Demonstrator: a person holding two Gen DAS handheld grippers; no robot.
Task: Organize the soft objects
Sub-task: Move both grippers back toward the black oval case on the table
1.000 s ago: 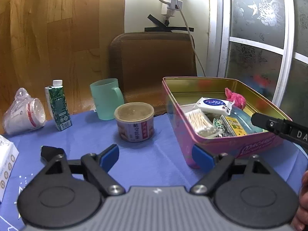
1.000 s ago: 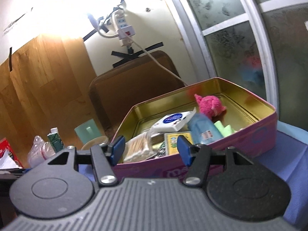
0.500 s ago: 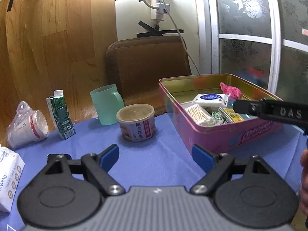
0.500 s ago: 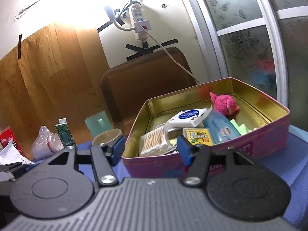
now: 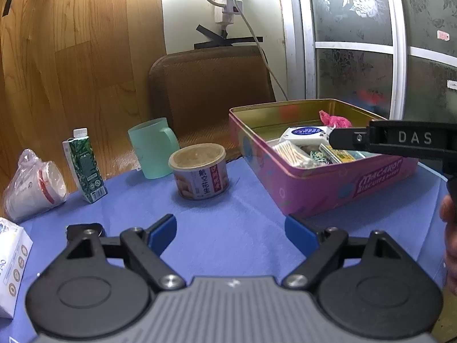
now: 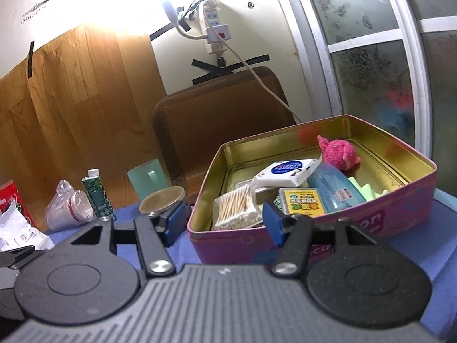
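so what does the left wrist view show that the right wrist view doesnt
Only the left wrist view shows the white box at the left edge and the right hand-held gripper seen from its side, reaching over the tin.

Only the right wrist view shows the blue pouch and green pieces deep in the tin, and a red packet at far left.

Both show the pink tin, pink plush, cotton swabs, green mug, can, carton, and open, empty jaws.
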